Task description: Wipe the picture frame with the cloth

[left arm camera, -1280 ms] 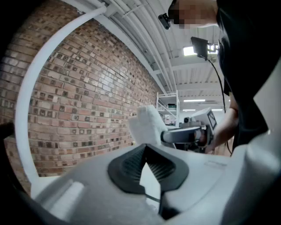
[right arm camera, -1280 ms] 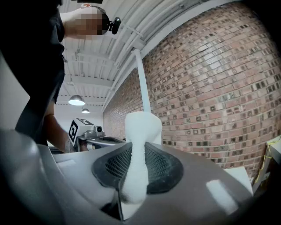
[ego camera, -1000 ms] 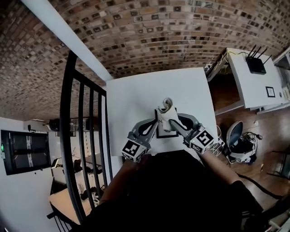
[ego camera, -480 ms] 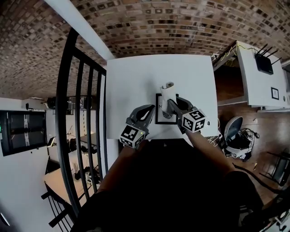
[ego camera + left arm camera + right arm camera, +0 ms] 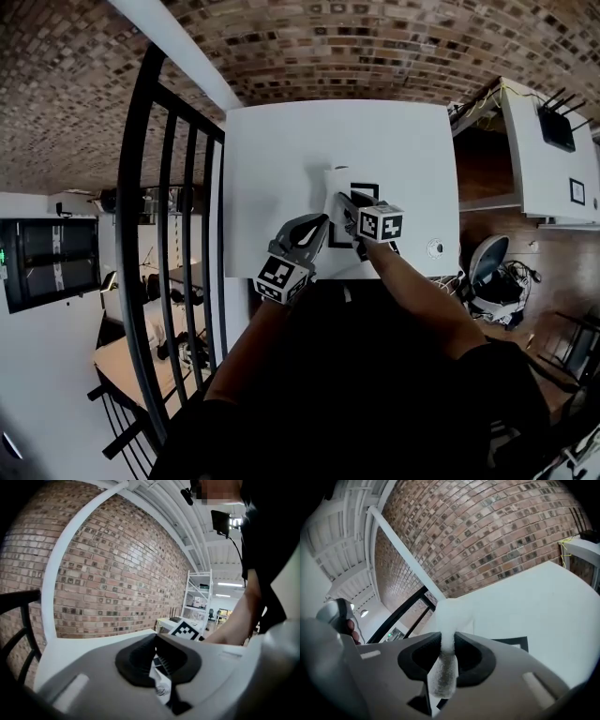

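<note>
A black picture frame (image 5: 364, 193) lies flat on the white table (image 5: 281, 150). My left gripper (image 5: 322, 223) is at its left edge, shut on that edge; in the left gripper view the frame (image 5: 162, 688) with its white print sits between the jaws of the left gripper (image 5: 159, 667). My right gripper (image 5: 343, 202) reaches over the frame from the right, shut on a white cloth (image 5: 336, 181). The cloth (image 5: 448, 619) stands up out of the right gripper (image 5: 445, 656) and rests at the frame's far left corner. A black strip of the frame (image 5: 516, 642) shows behind the jaws.
A black metal railing (image 5: 141, 234) runs along the table's left side. A brick wall (image 5: 309, 47) lies behind the table. A small round object (image 5: 434, 247) sits near the table's right front corner. A white side table with a router (image 5: 555, 127) stands at the right.
My right gripper has swung left over the frame, carrying the cloth from the frame's far middle to its far left corner. The left gripper has stayed at the left edge.
</note>
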`<state>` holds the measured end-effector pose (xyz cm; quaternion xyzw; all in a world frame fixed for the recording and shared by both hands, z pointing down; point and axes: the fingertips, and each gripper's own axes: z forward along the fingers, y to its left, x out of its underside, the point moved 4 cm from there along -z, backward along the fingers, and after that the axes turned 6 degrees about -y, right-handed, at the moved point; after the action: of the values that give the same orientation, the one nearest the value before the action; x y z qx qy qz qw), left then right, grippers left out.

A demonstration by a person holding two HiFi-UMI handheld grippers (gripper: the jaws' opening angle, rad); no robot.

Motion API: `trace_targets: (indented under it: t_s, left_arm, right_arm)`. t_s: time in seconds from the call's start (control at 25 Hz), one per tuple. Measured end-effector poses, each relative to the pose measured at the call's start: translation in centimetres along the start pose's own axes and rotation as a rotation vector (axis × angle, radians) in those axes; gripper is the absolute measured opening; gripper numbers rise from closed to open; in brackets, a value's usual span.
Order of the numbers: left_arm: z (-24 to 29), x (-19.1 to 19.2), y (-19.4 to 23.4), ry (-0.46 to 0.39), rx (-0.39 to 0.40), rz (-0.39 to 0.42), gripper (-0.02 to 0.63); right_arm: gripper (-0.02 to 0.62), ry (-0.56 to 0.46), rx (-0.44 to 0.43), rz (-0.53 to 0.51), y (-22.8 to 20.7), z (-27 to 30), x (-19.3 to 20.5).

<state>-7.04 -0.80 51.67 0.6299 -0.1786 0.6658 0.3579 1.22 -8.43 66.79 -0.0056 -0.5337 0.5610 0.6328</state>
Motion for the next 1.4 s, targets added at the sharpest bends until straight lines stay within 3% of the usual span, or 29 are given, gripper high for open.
trace_targets:
  t_s: [0.32,0.84,1.4]
  left_arm:
    - [-0.5,1.3,-0.1,0.005,-0.011,0.015,0.002]
    - [1.1,0.8,-0.7,0.02,0.038,0.004,0.002]
    - [3.0,0.7,-2.0,0.032,0.099,-0.002,0.002]
  right_arm:
    - [0.087,0.104,0.033,0.11,-3.0,3.2,2.3]
    - [0.087,0.181,0.194,-0.048,-7.5,0.3,1.7]
    - [0.087,0.145,0.331,-0.064,-12.2,-6.2,-0.2]
